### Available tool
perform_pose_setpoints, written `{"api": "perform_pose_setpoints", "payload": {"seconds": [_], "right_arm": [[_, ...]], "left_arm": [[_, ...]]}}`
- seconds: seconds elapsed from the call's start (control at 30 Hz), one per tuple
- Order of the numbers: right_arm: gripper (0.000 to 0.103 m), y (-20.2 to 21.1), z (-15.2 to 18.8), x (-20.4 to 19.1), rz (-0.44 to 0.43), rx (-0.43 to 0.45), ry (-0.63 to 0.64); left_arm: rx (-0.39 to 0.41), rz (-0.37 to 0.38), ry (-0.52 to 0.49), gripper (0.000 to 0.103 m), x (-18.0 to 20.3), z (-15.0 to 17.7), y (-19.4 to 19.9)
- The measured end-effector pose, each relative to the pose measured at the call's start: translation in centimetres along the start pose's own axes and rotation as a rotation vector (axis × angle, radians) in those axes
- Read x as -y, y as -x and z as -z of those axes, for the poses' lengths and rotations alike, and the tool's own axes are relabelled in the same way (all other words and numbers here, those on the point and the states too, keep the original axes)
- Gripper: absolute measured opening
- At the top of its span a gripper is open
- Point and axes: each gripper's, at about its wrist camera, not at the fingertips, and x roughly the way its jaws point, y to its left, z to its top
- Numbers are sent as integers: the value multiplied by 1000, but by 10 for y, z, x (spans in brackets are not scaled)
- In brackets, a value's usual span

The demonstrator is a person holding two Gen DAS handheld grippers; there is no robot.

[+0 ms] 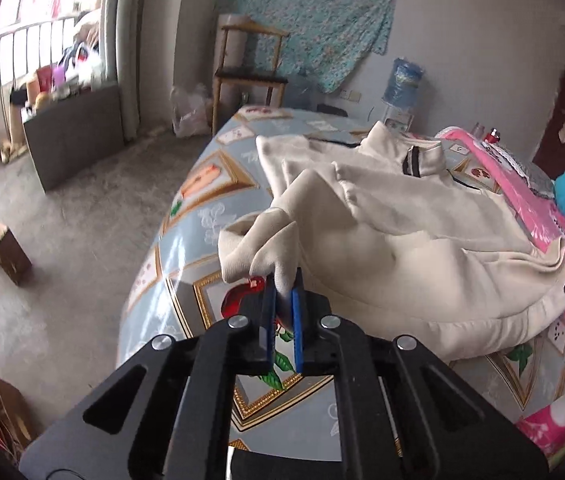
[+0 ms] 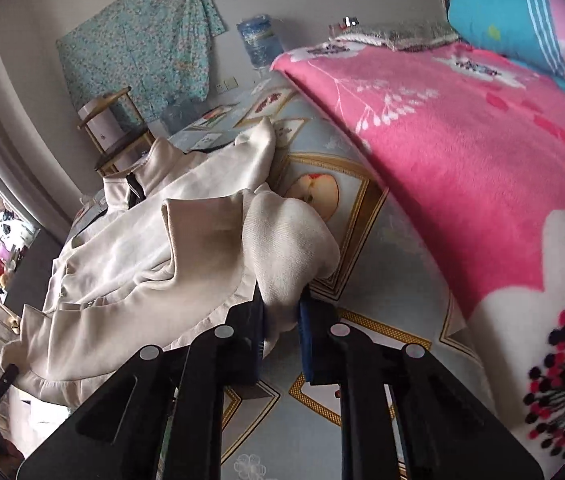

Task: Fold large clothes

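Observation:
A cream jacket [image 1: 394,232] with a dark collar zip lies spread on the bed's blue fruit-print sheet [image 1: 202,200]. My left gripper [image 1: 284,292] is shut on the ribbed cuff of one sleeve [image 1: 258,248], lifting it off the sheet. In the right wrist view the same jacket [image 2: 122,256] lies to the left, and my right gripper [image 2: 282,312] is shut on the cuff of the other sleeve [image 2: 290,240], which bunches up between the blue pads. The tip of the right gripper shows at the far right edge of the left wrist view.
A pink flowered blanket [image 2: 462,168] and a blue pillow [image 2: 522,20] cover the bed's right side. Beyond the bed stand a wooden shelf [image 1: 250,76] and a water bottle [image 1: 402,84]. On the floor at left are a grey box [image 1: 74,136] and a small brown box [image 1: 0,248].

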Motion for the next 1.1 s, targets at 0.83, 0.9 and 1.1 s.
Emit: {"api": "perform_pose_setpoints", "payload": {"seconds": [0.83,0.9,1.1], "right_arm": [[53,55,10,5,-79,-131,150],[56,41,15,-22,-107,-168,237],[57,5,27,-63,-105,-287,329]], "left_arm": [[-93,-39,70,30,-91,22,66],[-101,3,30,30,-74,19,55],[-189,101,-88,31,-22,19,10]]}}
